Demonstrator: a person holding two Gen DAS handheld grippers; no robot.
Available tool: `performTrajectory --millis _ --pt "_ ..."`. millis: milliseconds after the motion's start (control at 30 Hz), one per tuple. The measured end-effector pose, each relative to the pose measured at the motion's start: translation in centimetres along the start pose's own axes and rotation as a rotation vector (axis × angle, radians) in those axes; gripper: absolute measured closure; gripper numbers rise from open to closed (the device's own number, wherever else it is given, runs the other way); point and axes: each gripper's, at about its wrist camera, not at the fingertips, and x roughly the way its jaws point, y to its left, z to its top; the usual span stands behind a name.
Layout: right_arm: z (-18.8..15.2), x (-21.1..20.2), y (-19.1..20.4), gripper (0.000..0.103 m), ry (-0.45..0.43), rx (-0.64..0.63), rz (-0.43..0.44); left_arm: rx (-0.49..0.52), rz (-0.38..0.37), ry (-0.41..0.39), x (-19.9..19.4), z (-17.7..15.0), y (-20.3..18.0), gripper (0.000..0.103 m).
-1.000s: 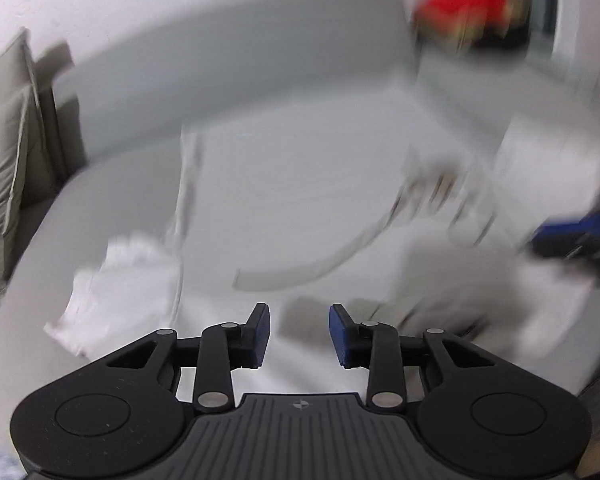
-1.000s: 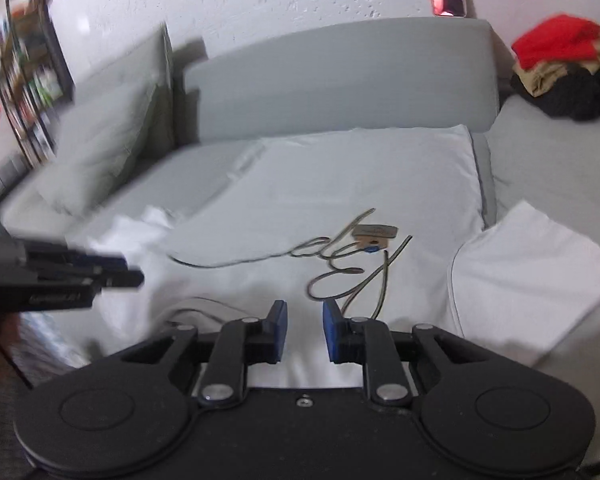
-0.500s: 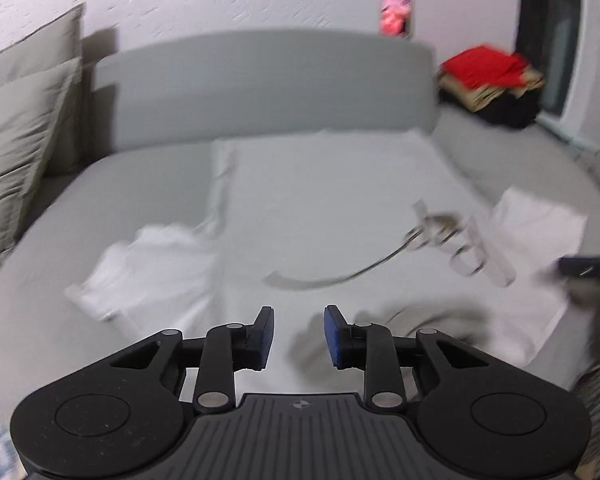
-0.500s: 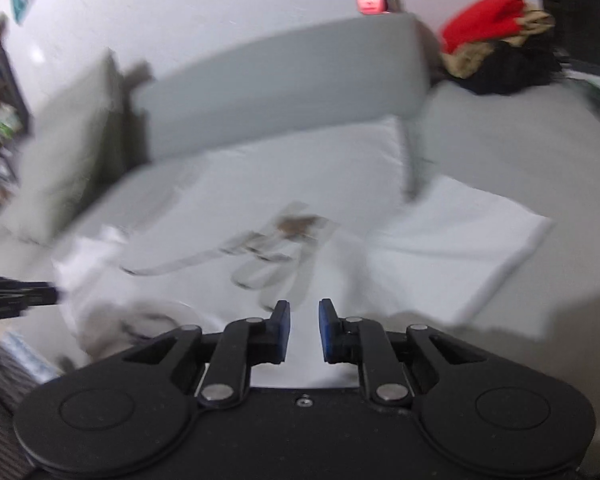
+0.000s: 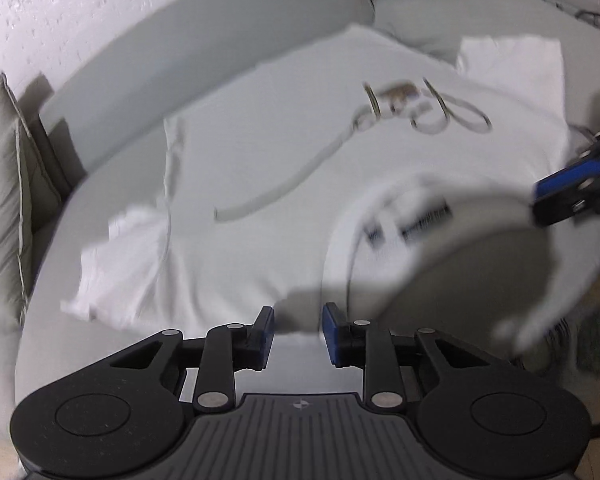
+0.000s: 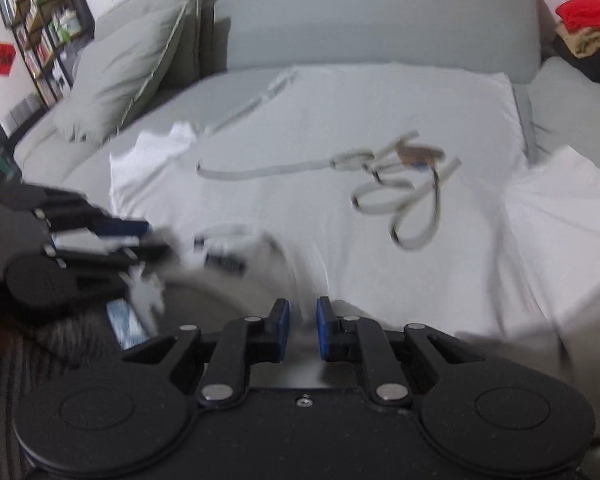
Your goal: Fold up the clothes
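Note:
A white T-shirt (image 5: 284, 152) with a looping grey print (image 6: 400, 184) lies spread on a grey sofa bed, collar toward me. The collar with its label (image 5: 416, 220) is lifted off the bed near the front edge. My left gripper (image 5: 298, 334) is open and empty, just in front of the shirt's shoulder edge. My right gripper (image 6: 302, 330) is open with a narrow gap, low over the shirt's near edge; cloth shows behind the gap. The right gripper's blue pad shows in the left wrist view (image 5: 572, 188), touching the raised collar. The left gripper shows in the right wrist view (image 6: 92, 236).
Grey backrest (image 6: 380, 28) runs behind the shirt. Cushions (image 6: 132, 68) stand at the left. A pile of red, tan and black clothes (image 6: 588, 28) sits at the far right. A bookshelf (image 6: 44, 40) stands against the left wall. A striped rug (image 6: 40, 360) lies below the bed edge.
Both grippers have dropped lower and closer to the shirt's collar end. The collar is now raised and blurred between them. The left gripper's jaws have spread a little wider.

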Motion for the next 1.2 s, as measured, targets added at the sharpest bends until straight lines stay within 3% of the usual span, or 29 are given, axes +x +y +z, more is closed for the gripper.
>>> performTrajectory --millis 67,133,200,300,433,533,667,800,1000,1200 --pt "-1.1 -1.0 -0.8 0.090 0.058 0.046 0.024 -0.048 -0.085 0.046 -1.1 -1.6 0.5 0.077" --pt "-1.9 -2.2 -1.5 0.088 0.047 0.087 0.013 -0.071 -0.121 -0.061 -3.2 -1.7 1.1 0.075" --pt "-1.8 -4.1 -2.5 0.087 -0.049 0.138 0.052 -0.094 -0.126 -0.183 -5.0 -0.6 2.0 0.063" --pt "-0.2 -5.9 -3.9 0.078 -0.203 0.189 0.059 -0.139 -0.116 -0.277 -5.8 2.3 3.0 0.059" --pt "3.3 -5.2 -5.8 0.077 -0.281 0.222 -0.021 -0.185 -0.053 -0.277 -2.3 6.2 3.2 0.054" --pt "4.9 -2.8 -7.7 0.083 -0.266 0.264 -0.075 -0.224 -0.012 -0.274 0.4 8.7 3.3 0.055" --pt "5.2 0.6 -9.0 0.084 -0.240 0.273 -0.139 -0.259 -0.019 -0.209 3.2 7.6 2.6 0.060" --pt "4.2 3.7 -7.9 0.085 -0.144 0.115 -0.193 -0.223 -0.018 -0.132 4.7 7.3 1.8 0.057" --pt "2.3 0.2 -9.9 0.085 -0.227 0.249 -0.215 -0.240 0.016 -0.089 3.8 5.4 3.1 0.053" --pt "0.4 -3.7 -12.2 0.085 -0.322 0.409 -0.230 -0.266 0.030 -0.120 3.1 4.9 3.8 0.053"
